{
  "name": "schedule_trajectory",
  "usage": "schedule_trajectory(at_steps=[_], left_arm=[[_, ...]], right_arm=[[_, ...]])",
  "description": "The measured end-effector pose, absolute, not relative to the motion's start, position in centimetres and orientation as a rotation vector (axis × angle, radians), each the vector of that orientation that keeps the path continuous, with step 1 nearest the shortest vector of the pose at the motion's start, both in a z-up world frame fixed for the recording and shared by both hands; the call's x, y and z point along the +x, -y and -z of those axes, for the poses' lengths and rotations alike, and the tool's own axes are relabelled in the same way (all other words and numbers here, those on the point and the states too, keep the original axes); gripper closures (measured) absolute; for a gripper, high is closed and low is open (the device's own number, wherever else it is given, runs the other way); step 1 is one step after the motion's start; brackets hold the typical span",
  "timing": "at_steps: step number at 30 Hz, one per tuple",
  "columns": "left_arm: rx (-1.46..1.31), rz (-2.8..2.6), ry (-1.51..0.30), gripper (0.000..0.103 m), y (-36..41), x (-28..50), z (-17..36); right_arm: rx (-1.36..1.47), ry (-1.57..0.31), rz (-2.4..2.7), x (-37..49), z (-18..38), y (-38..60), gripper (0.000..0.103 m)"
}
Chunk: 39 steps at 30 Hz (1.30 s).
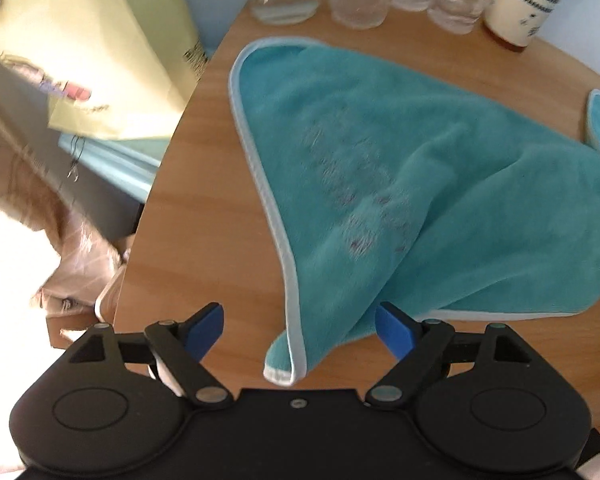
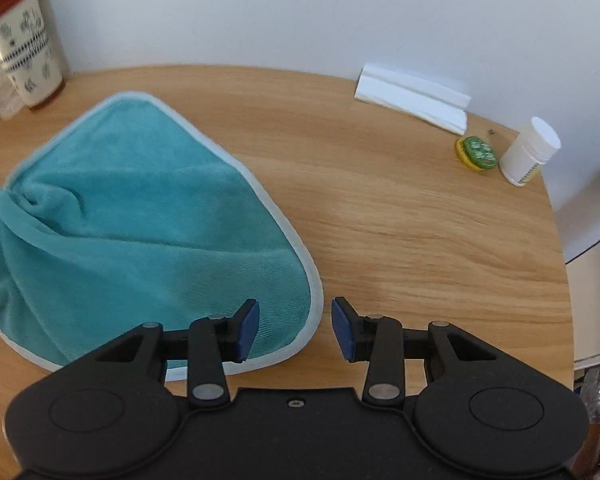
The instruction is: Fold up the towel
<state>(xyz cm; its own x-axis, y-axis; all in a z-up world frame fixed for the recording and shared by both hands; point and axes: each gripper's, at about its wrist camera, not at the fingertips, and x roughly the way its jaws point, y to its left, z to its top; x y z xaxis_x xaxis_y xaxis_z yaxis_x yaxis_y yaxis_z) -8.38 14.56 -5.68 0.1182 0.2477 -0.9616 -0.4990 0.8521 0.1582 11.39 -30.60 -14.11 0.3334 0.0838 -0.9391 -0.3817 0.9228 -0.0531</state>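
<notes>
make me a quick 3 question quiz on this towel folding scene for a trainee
1. True or false: the left claw is shut on the teal towel.
2. Which towel part lies between the right claw's fingers? A) a trimmed corner B) the bunched middle C) nothing
3. Fill in: beside the white bottle on the table sits a small green and ____ object.

Key:
1. False; its jaws are wide open around a raised corner.
2. A
3. yellow

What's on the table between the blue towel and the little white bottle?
Only bare wooden table in the right wrist view, from the towel to the white bottle.
</notes>
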Motion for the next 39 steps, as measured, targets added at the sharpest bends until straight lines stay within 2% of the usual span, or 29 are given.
schedule_trajectory(at_steps=[3, 4, 5, 9, 10, 12, 15, 18, 25, 33, 36, 39], left_arm=[[-0.275, -0.561, -1.340, 0.018, -14.7, -8.8, 6.0], [-0.278, -0.568, -1.339, 0.018, -14.7, -8.8, 6.2], [-0.268, -0.588, -1.344, 0.018, -14.8, -8.7, 6.6], [-0.282, -0.619, -1.347, 0.018, -15.1, -8.7, 7.7], [-0.290, -0.622, -1.343, 0.019, -15.2, -8.6, 8.0], [-0.260, -0.618, -1.333, 0.020, -14.9, -8.3, 8.3], [-0.221, -0.585, -1.306, 0.040, -14.3, -7.8, 8.3], [-0.229, -0.585, -1.308, 0.047, -14.2, -7.5, 8.3], [-0.131, -0.566, -1.360, 0.048, -14.5, -6.6, 8.6], [-0.056, -0.524, -1.410, 0.046, -14.7, -5.5, 9.1], [-0.047, -0.519, -1.399, 0.046, -15.3, -4.7, 8.6], [-0.046, -0.517, -1.380, 0.046, -16.0, -3.8, 8.0]], right_arm=[[-0.234, -1.209, -0.328, 11.8, 14.5, 31.0, 0.069], [-0.225, -1.215, -0.343, 12.0, 14.6, 31.0, 0.077], [-0.216, -1.220, -0.349, 12.2, 14.8, 30.9, 0.080], [-0.119, -1.240, -0.334, 12.6, 15.0, 31.8, 0.083], [-0.084, -1.252, -0.334, 12.7, 15.0, 32.2, 0.096], [-0.108, -1.267, -0.349, 12.3, 15.0, 32.1, 0.097], [-0.163, -1.282, -0.331, 11.3, 14.8, 32.2, 0.097], [-0.205, -1.305, -0.289, 9.9, 14.7, 33.0, 0.098], [-0.342, -1.383, -0.123, 4.6, 14.6, 36.0, 0.100], [-0.364, -1.466, -0.043, 0.0, 14.5, 37.7, 0.099], [-0.422, -1.448, -0.052, -0.4, 14.2, 37.1, 0.097], [-0.448, -1.387, -0.114, 1.0, 12.6, 36.5, 0.088]])
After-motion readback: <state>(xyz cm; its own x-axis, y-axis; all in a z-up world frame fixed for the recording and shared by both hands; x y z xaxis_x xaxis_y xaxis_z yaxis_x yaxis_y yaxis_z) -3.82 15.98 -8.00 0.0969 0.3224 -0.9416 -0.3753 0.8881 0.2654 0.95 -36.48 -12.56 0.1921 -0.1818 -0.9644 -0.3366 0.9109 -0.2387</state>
